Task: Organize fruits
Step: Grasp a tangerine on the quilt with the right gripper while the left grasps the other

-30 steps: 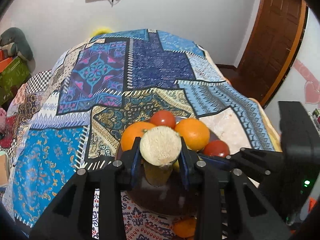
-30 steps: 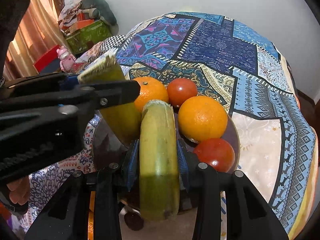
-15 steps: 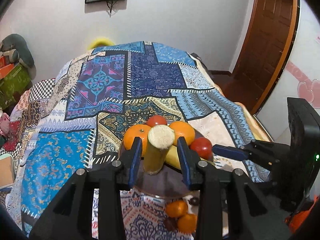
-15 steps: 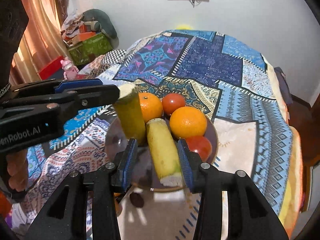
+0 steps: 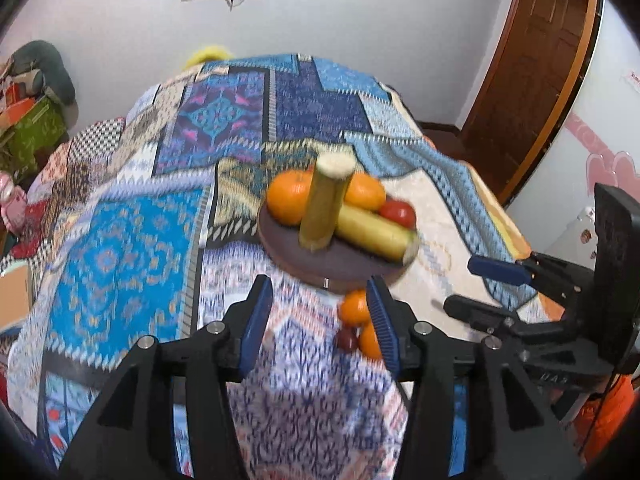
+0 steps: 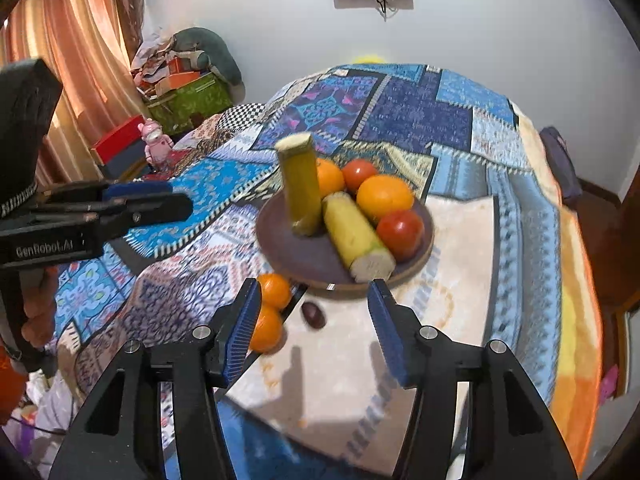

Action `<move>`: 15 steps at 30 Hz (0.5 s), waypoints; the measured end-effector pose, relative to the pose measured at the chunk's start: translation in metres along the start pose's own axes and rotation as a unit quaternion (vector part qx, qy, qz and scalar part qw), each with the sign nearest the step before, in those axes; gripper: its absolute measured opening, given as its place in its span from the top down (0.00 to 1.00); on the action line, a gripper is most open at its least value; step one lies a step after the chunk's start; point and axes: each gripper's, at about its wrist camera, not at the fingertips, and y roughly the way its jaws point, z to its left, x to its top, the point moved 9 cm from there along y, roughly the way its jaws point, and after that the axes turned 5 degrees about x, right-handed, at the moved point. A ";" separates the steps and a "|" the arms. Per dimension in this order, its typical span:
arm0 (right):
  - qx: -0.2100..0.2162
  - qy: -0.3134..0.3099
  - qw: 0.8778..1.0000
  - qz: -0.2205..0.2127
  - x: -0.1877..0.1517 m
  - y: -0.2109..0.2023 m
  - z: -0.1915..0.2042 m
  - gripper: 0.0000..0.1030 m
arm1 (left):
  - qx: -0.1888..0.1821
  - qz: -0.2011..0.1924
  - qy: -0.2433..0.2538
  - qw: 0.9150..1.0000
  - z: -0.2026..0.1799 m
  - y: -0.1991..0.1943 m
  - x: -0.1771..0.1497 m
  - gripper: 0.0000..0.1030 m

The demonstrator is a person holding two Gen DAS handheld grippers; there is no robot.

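A dark round plate sits on the patterned cloth. On it one yellow-green cut stalk piece stands upright, another lies flat, with two oranges and two tomatoes behind. Two small oranges and a dark fruit lie on the cloth in front of the plate. My left gripper is open and empty, pulled back from the plate. My right gripper is open and empty, also short of the plate.
The patchwork cloth covers a table that drops off at the right edge. Boxes and clutter stand at the far left by a curtain. A brown door is at the right.
Both grippers have let go of their stalk pieces and drawn back from the plate. One piece now stands upright on the plate, the other lies flat beside it.
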 end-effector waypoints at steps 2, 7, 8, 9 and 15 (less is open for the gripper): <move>0.008 0.007 1.000 0.005 -0.008 0.004 0.006 0.50 | -0.001 0.014 0.001 1.000 0.002 0.000 -0.015 0.52; 0.020 0.015 0.999 0.027 -0.024 0.023 0.016 0.50 | -0.001 0.043 0.003 0.999 0.008 0.006 -0.049 0.52; 0.022 0.016 0.999 0.031 -0.027 0.027 0.018 0.50 | -0.002 0.048 0.002 0.999 0.009 0.008 -0.053 0.52; 0.023 0.016 0.999 0.035 -0.029 0.031 0.019 0.50 | -0.003 0.054 0.000 0.999 0.011 0.011 -0.058 0.52; 0.028 0.012 0.998 0.061 -0.033 0.055 0.023 0.51 | -0.009 0.065 -0.003 0.998 0.013 0.019 -0.071 0.52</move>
